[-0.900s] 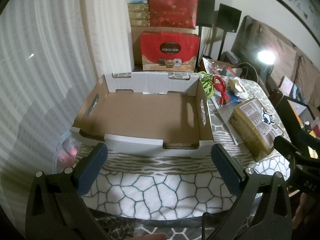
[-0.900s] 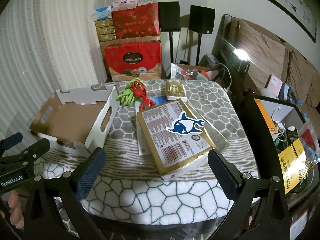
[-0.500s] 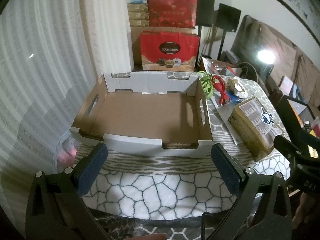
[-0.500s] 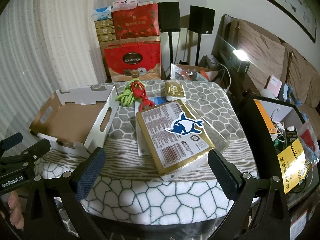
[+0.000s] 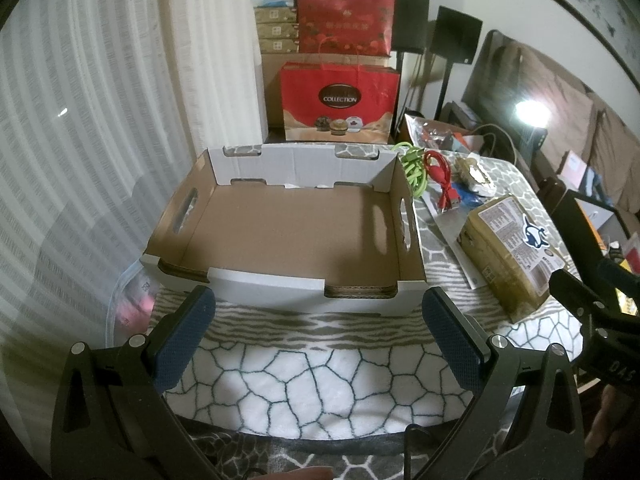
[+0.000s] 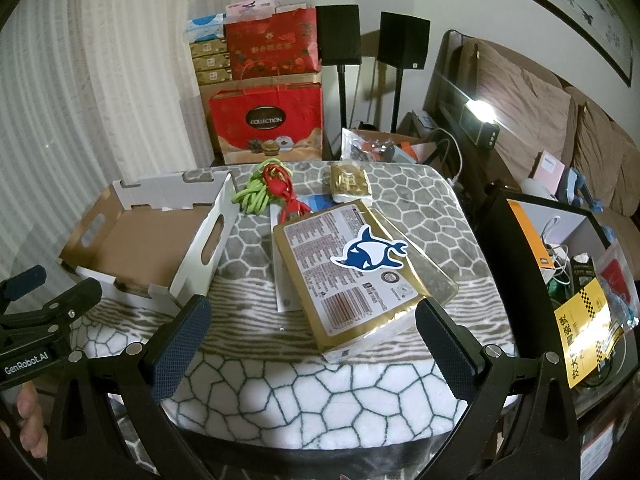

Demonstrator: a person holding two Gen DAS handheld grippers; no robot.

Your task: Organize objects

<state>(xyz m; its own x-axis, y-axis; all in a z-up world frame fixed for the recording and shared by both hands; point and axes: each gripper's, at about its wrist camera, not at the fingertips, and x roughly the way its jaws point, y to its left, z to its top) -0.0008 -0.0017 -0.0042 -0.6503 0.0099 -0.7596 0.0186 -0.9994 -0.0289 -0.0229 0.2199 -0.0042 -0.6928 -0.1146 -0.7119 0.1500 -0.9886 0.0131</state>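
Note:
An empty cardboard tray (image 5: 288,236) with white outer walls sits on the patterned table, straight ahead of my left gripper (image 5: 318,332), which stands open just short of its near wall. In the right wrist view the tray (image 6: 140,248) lies at the left. A gold box (image 6: 360,272) with a blue shark sticker lies ahead of my right gripper (image 6: 312,340), open with nothing between its fingers. Behind the box lie a green cable (image 6: 256,196), a red cable (image 6: 286,200), a small gold packet (image 6: 350,182) and a white card (image 6: 284,292) partly under the box.
Red gift bags (image 6: 268,120) and stacked boxes stand behind the table, two black speakers (image 6: 402,40) on stands beside them. A sofa (image 6: 540,112) and a cluttered shelf (image 6: 568,264) are at the right. A curtain (image 5: 100,120) hangs at the left. A plastic bag (image 5: 132,300) lies beside the tray.

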